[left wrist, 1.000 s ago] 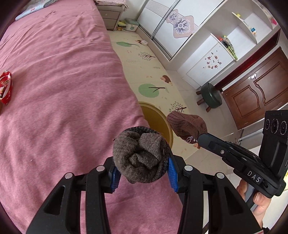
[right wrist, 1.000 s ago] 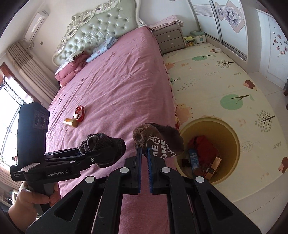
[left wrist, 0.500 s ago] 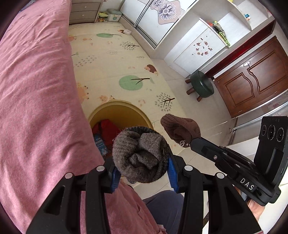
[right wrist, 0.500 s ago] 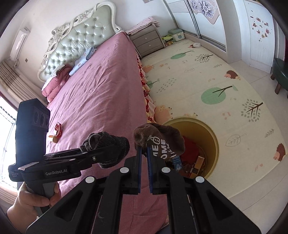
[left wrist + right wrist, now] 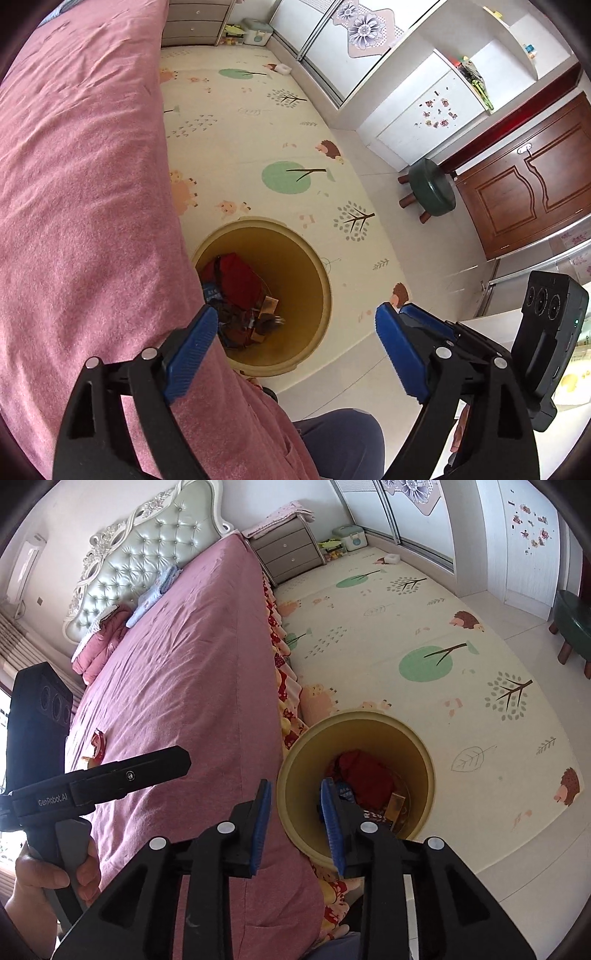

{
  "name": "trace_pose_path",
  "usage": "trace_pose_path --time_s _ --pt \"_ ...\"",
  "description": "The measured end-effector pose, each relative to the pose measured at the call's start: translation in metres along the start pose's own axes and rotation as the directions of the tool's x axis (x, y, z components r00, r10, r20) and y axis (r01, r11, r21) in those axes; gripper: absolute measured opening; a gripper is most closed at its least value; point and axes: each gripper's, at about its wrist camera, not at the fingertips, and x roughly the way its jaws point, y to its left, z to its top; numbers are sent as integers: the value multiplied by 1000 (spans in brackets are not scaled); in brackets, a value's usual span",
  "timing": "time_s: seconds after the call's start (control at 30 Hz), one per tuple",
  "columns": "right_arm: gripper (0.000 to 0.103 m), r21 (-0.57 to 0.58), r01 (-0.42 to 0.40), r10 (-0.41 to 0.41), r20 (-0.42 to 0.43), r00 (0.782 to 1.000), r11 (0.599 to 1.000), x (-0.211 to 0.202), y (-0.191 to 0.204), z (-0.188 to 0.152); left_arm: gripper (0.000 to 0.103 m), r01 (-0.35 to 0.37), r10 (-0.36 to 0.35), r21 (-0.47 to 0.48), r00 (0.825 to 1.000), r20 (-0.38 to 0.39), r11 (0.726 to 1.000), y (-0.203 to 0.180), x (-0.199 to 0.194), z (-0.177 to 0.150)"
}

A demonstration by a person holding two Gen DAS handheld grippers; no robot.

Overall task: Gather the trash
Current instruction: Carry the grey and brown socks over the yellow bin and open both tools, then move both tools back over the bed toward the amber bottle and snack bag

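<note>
A yellow round bin (image 5: 314, 266) stands on the floor beside the bed and holds red, blue and dark trash (image 5: 236, 280). It also shows in the right wrist view (image 5: 291, 779). My left gripper (image 5: 291, 336) is open and empty above the bin's near rim. My right gripper (image 5: 295, 805) is open and empty over the bin's left rim; it also shows in the left wrist view (image 5: 417, 332). A red wrapper (image 5: 98, 740) and a small yellowish item (image 5: 88, 761) lie on the pink bed (image 5: 177, 672).
A patterned play mat (image 5: 258, 125) covers the floor. A green stool (image 5: 430, 188) stands near a brown door (image 5: 532, 184). A nightstand (image 5: 291, 554) and a wardrobe (image 5: 332, 48) are at the far end. The person's knee (image 5: 340, 443) is below.
Both grippers moved from the bed to over the bin and opened. The grey-brown sock and the brown sock they held are gone from the jaws.
</note>
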Motion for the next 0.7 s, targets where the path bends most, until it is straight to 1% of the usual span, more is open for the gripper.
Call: trace_pose_path --time_s 0.07,0.17,0.37,0.57,0.7 --pt "29 3 -4 4 6 1000 1000 -3 3 -2 87 -2 2 2 1000 0 1000 1 -4 -3" --pt "29 -7 -12 12 14 1000 1000 -9 12 -1 87 -24 24 14 1000 10 1000 4 -13 -10" --pt "30 -47 -23 24 34 999 999 -19 43 0 88 -52 52 3 997 50 999 20 -42 -23" --pt "30 -113 -58 61 22 998 992 -14 86 -4 88 -97 102 -54 990 97 994 56 -79 -39" --pt "32 -172 -92 93 -2 996 981 -4 123 -7 88 -122 139 -124 981 136 985 90 -108 -51"
